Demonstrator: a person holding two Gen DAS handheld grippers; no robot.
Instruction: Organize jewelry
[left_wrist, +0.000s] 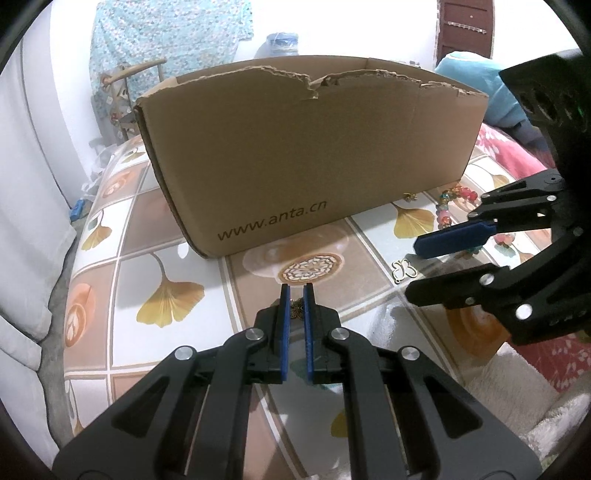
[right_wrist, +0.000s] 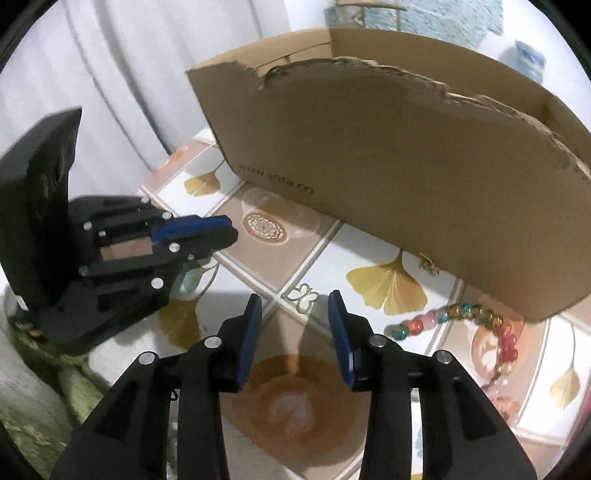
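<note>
My left gripper (left_wrist: 296, 290) is shut on a small bronze filigree charm (left_wrist: 296, 309), held above the patterned tablecloth in front of the open cardboard box (left_wrist: 314, 155). My right gripper (right_wrist: 295, 299) is open and empty, just above a gold butterfly charm (right_wrist: 300, 295) that lies on the cloth; that charm also shows in the left wrist view (left_wrist: 403, 270). A colourful bead bracelet (right_wrist: 454, 317) lies to the right by the box, and shows in the left wrist view (left_wrist: 452, 201). A small gold charm (right_wrist: 428, 264) lies at the foot of the box.
The table (left_wrist: 173, 280) has a ginkgo-leaf cloth. The box marked www.anta.cn stands across the back of it. White curtains hang to the left. A red patterned fabric (left_wrist: 502, 147) lies on the right, and a fluffy white fabric (left_wrist: 517, 387) at the near right.
</note>
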